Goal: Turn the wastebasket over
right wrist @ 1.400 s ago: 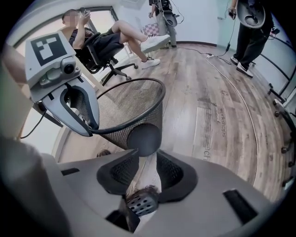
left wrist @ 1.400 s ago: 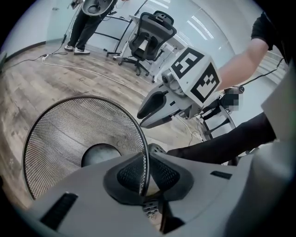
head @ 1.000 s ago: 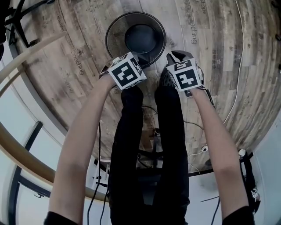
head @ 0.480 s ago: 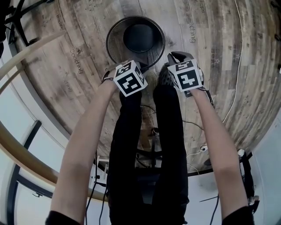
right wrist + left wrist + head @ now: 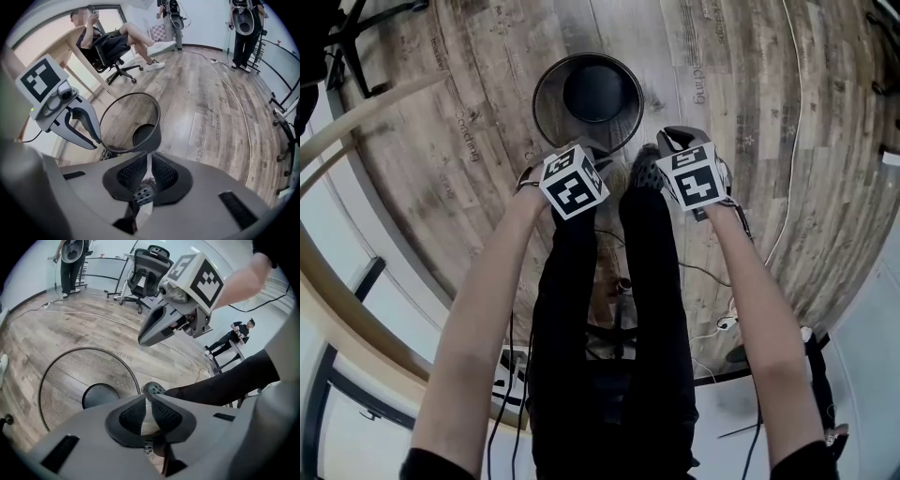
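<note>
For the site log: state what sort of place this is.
Likely an office or workroom: a wood-plank floor, a wheeled office chair and a mesh wastebasket standing on the floor.

Bright, even daylight; sharp focus; fisheye-bent edges.

Open wood floor [image 5: 750, 112] around wastebasket [image 5: 553, 112]; person's shoes [image 5: 645, 169] just beside its near rim.
</note>
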`<state>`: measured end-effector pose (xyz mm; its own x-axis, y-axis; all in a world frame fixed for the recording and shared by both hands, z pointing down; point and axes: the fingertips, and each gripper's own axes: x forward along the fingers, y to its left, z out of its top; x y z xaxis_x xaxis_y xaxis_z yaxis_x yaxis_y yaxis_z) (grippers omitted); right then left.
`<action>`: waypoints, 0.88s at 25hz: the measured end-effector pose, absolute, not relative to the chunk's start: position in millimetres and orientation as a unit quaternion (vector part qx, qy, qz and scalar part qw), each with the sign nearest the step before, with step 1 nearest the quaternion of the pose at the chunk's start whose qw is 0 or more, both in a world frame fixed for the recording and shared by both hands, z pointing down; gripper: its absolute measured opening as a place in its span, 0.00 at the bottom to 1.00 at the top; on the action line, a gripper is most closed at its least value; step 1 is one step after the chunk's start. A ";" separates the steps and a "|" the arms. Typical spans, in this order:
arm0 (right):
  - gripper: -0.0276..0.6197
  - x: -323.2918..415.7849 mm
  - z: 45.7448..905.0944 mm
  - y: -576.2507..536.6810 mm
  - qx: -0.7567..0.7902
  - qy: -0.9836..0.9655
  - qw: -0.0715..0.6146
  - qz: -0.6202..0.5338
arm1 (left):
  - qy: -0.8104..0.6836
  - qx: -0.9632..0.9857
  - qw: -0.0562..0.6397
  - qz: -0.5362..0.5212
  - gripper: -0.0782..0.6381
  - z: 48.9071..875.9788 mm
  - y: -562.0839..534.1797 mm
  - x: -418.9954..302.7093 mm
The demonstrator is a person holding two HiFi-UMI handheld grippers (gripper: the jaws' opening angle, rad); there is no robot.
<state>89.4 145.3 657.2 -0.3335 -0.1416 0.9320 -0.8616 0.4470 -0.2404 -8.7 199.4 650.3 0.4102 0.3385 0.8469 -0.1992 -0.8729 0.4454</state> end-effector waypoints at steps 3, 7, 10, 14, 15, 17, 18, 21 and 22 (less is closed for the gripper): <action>0.12 87.9 620.2 138.8 0.347 -0.724 0.457 0.383 | 0.026 0.809 0.251 0.532 0.18 617.6 190.5 -5.1; 0.11 94.6 560.6 115.8 0.346 -0.742 0.456 0.349 | -0.009 0.821 0.247 0.514 0.16 560.8 170.1 0.9; 0.10 103.5 513.0 96.1 0.355 -0.753 0.443 0.334 | -0.038 0.830 0.244 0.500 0.15 513.1 152.0 2.9; 0.10 108.5 449.2 79.7 0.362 -0.769 0.413 0.327 | -0.082 0.840 0.250 0.475 0.14 448.8 131.1 2.8; 0.09 109.1 434.3 78.7 0.363 -0.772 0.405 0.328 | -0.091 0.842 0.250 0.469 0.13 433.1 128.1 2.9; 0.09 110.2 405.7 79.7 0.363 -0.779 0.393 0.326 | -0.107 0.848 0.246 0.458 0.13 401.1 124.6 3.7; 0.09 110.6 391.2 79.7 0.362 -0.784 0.389 0.322 | -0.115 0.851 0.242 0.451 0.13 384.6 122.4 4.8; 0.09 110.5 346.6 75.5 0.354 -0.801 0.377 0.302 | -0.139 0.864 0.233 0.425 0.13 332.8 112.4 10.3; 0.09 110.0 332.2 73.0 0.351 -0.805 0.372 0.299 | -0.145 0.868 0.228 0.416 0.13 315.4 107.9 12.3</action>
